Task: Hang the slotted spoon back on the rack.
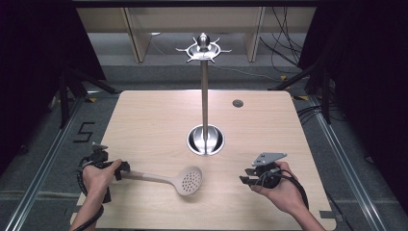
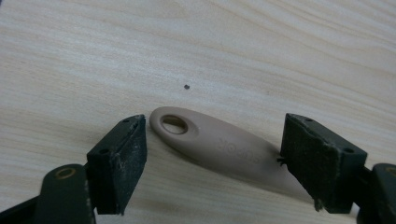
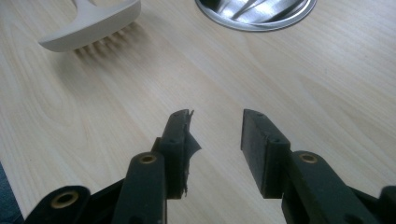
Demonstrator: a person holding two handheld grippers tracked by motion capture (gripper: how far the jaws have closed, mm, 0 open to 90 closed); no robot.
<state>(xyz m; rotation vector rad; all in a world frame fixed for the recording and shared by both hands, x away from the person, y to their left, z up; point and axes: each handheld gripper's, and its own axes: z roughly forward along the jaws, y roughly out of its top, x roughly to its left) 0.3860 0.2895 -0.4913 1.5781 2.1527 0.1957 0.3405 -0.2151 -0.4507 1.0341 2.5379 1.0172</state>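
Here, a beige slotted spoon (image 1: 180,180) lay flat on the light wooden tabletop (image 1: 154,120), its perforated bowl pointing toward the middle of the board and its handle running out toward the person's left. The left tongs (image 1: 121,169) sat at the handle's end, held low over the wood by the left hand (image 1: 98,175). In the left gripper view the tongs (image 2: 212,154) stood spread, with the handle's rounded tip and its oval hanging hole lying between the two black pads; the right-hand pad looked to be just at the handle's side, while the other pad stood clear of it, so the spoon was straddled, not pinched.

The right tongs (image 1: 246,176) hovered well apart from the spoon, on the person's right, gripped by the right hand (image 1: 279,187) and aimed inward across the board. In the right gripper view they (image 3: 215,140) were spread too, with only bare wood between the pads, one of which showed a torn, frayed edge. Beyond them that view caught the spoon's bowl (image 3: 91,25) and the rim of a round metal base (image 3: 256,14).

That base (image 1: 206,139) stood near the tabletop's centre, carrying a tall upright pole with a ring of hooks (image 1: 203,48) at its top.
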